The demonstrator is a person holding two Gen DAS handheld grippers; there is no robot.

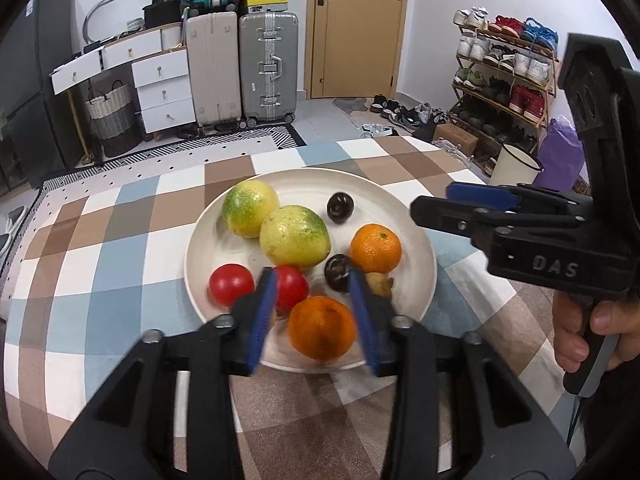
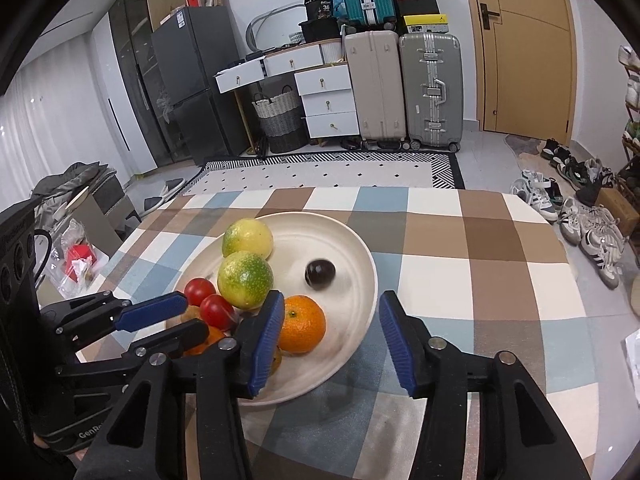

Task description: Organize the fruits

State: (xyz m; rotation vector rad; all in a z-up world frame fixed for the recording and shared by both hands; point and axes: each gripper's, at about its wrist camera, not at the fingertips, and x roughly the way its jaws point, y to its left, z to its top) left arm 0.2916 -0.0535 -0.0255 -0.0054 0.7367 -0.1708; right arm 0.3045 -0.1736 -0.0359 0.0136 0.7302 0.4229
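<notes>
A checked cloth (image 2: 480, 240) in brown, blue and white covers the bench. Behind it, two upright suitcases (image 2: 402, 92) stand beside a white drawer unit (image 2: 328, 100), a woven basket (image 2: 280, 120) and a dark fridge (image 2: 188, 84). Shoes (image 2: 592, 232) litter the floor near a wooden door (image 2: 520, 44).

Plate (image 1: 208, 236): cream-white. Tablecloth (image 1: 120, 240): checked, blue, brown, white, beige. Two citrus fruits (image 1: 294, 236): yellow, mottled green. Two tomatoes (image 1: 231, 284): red. Two mandarins (image 1: 376, 249): orange. Two plums (image 1: 340, 208): dark purple, near black. Left gripper (image 1: 316, 312) and right gripper (image 2: 330, 334): black, blue pads.
</notes>
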